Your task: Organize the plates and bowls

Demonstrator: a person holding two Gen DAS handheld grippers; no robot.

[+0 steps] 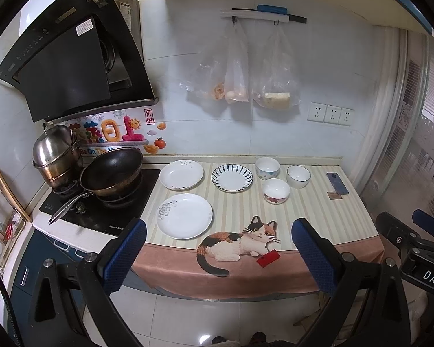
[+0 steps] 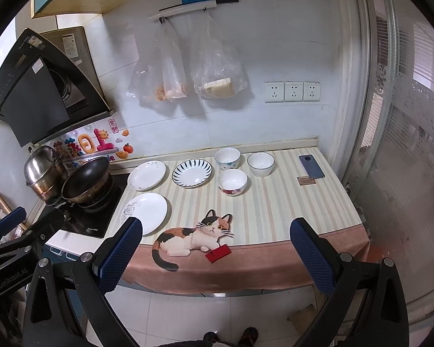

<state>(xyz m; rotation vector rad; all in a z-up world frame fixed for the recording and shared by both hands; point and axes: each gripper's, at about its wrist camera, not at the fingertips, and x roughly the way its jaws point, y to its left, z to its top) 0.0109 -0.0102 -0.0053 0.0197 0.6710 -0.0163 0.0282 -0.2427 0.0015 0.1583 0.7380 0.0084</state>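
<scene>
Both grippers, left gripper [image 1: 218,256] and right gripper [image 2: 215,253], hang spread and empty at frame bottom, the front plate [image 1: 184,215] lying up-left, nearer the left.

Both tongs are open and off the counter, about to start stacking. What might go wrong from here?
1. The near plate lies close to the counter's front edge; a nudge from the left tongs could push it off.
2. The floral bowl sits tight against two other bowls, so the right tongs may bump them.
3. The phone lies beside the bowls, within sweep range.
</scene>
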